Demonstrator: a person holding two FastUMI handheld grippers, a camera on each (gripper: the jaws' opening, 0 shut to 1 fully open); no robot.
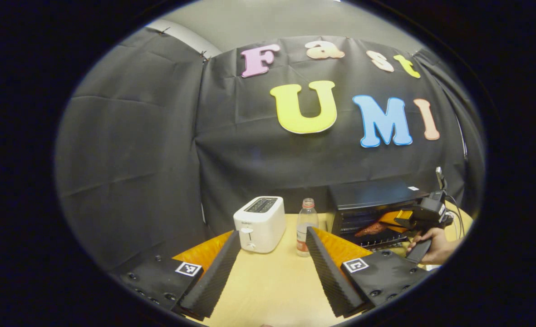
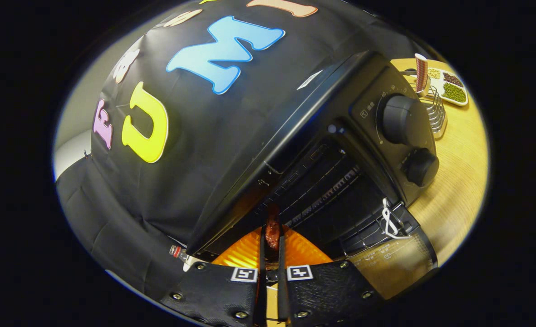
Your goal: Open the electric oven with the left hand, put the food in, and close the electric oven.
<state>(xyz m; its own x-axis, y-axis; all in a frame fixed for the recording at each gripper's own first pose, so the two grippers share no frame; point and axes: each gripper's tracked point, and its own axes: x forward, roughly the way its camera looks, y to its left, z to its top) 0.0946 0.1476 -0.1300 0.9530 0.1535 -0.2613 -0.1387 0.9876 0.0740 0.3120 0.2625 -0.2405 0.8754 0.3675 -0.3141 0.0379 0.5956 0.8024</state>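
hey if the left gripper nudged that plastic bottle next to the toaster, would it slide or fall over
Probably tip rather than slide. The bottle stands upright, tall and narrow on a small base, so a push high up would likely topple it. It looks clear and possibly near empty, so likely light. Once down, its round body could roll on the smooth table. The left gripper is open, well short of it.

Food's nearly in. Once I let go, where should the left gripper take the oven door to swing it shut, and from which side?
Probably the door's free front edge. The oven door hangs folded down in front of the oven, hinged at the bottom, with that edge farthest from the cavity. Bring the open left gripper in from the front, below the right gripper holding the food, then lift upward.
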